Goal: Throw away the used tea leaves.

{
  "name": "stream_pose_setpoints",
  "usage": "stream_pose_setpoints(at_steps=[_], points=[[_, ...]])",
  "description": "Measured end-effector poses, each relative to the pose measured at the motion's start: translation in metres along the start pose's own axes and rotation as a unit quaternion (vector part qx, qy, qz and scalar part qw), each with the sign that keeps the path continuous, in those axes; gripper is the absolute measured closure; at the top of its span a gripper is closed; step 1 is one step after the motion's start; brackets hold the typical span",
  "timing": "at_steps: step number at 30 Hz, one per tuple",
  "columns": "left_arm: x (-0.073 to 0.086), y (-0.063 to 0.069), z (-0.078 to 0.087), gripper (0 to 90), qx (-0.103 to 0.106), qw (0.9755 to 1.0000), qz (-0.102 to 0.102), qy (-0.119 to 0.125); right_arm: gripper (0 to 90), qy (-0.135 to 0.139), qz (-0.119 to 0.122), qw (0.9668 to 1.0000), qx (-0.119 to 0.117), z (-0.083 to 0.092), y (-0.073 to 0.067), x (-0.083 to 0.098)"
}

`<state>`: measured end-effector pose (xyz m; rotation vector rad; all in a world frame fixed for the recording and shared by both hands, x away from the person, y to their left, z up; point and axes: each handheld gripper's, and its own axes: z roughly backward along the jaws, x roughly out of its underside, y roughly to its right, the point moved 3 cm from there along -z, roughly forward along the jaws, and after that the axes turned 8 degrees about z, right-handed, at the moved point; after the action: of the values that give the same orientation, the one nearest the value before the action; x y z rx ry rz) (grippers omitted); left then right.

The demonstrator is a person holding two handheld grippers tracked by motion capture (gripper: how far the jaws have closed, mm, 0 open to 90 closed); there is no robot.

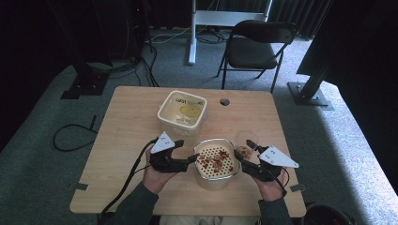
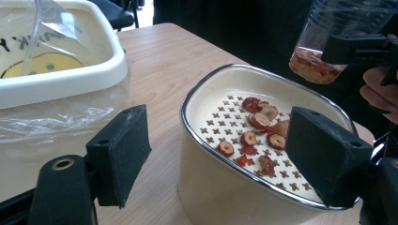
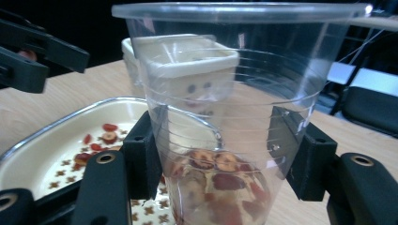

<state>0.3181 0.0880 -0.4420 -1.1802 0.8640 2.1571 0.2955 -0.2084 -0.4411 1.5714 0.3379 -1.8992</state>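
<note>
- Clear plastic cup (image 3: 220,140) clamped low between the pads of the right gripper (image 3: 225,159); dried fruit slices (image 3: 220,180) at its bottom.
- Thin, light, easily crushed wall, probably slick: best held gently, low down.
- Left gripper (image 2: 211,154) with jaws apart astride the near rim of the cream perforated pot (image 2: 253,140), pads not seen pressing.
- Left gripper view: cup tilted beyond its jaws.

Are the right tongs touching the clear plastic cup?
Touching. In the right gripper view, both pads of the right tongs press against the sides of the clear plastic cup, holding it upright.
</note>
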Motion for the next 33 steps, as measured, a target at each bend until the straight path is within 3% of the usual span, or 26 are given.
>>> stream_pose_setpoints(at_steps=[7, 15, 33], points=[[0.0, -0.001, 0.0, 22.9, -0.002, 1.0, 0.0, 0.0, 36.4, -0.009, -0.016, 0.9995, -0.025, -0.008, -0.004, 0.008], [0.0, 0.0, -0.001, 22.9, -0.003, 1.0, -0.001, -0.002, 30.7, -0.011, -0.016, 0.9994, -0.028, -0.008, -0.003, 0.006], [0.0, -0.003, 0.0, 22.9, -0.009, 1.0, 0.0, -0.002, 28.1, -0.001, -0.013, 0.9992, -0.039, -0.004, 0.004, -0.013]])
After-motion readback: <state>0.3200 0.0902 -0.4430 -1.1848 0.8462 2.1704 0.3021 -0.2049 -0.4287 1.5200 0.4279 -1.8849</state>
